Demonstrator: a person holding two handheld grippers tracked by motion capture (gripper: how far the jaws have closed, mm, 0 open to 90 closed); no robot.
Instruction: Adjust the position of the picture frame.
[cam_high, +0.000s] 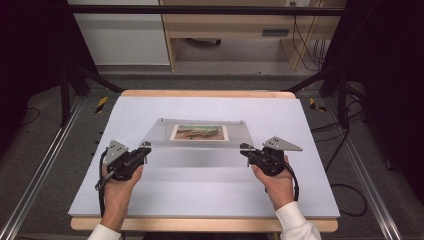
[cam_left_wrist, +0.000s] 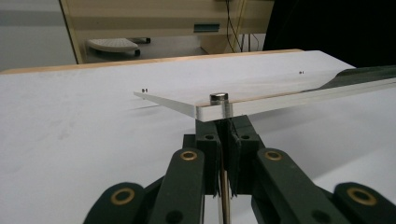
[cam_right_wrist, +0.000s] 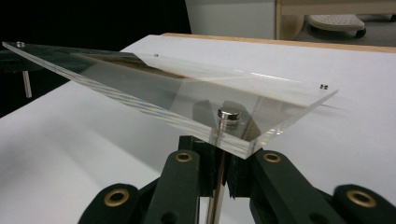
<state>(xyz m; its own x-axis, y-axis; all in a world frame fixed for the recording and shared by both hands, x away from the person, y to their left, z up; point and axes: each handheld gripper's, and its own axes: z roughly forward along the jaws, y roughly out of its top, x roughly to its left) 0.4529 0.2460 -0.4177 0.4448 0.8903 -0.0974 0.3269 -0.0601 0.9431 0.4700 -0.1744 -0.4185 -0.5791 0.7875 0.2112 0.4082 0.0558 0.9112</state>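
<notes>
A clear acrylic picture frame (cam_high: 240, 136) holding a brownish landscape print (cam_high: 199, 132) hangs over the middle of the white table, its near edge raised and throwing a shadow. A thin metal pin with a round cap (cam_left_wrist: 219, 97) runs down through each near corner. My left gripper (cam_high: 145, 148) is shut on the left corner's pin just under the plate (cam_left_wrist: 168, 100). My right gripper (cam_high: 244, 148) is shut on the right corner's pin (cam_right_wrist: 215, 186), below its cap (cam_right_wrist: 229, 114). The left pin (cam_right_wrist: 27, 84) hangs at the far left of the right gripper view.
The white tabletop (cam_high: 200, 195) has a wooden rim (cam_high: 205, 93) at the back. Black posts (cam_high: 65, 95) and metal rails (cam_high: 40, 170) flank the table. Cables (cam_high: 345, 190) lie on the floor at the right. A wooden desk (cam_high: 225, 30) stands beyond.
</notes>
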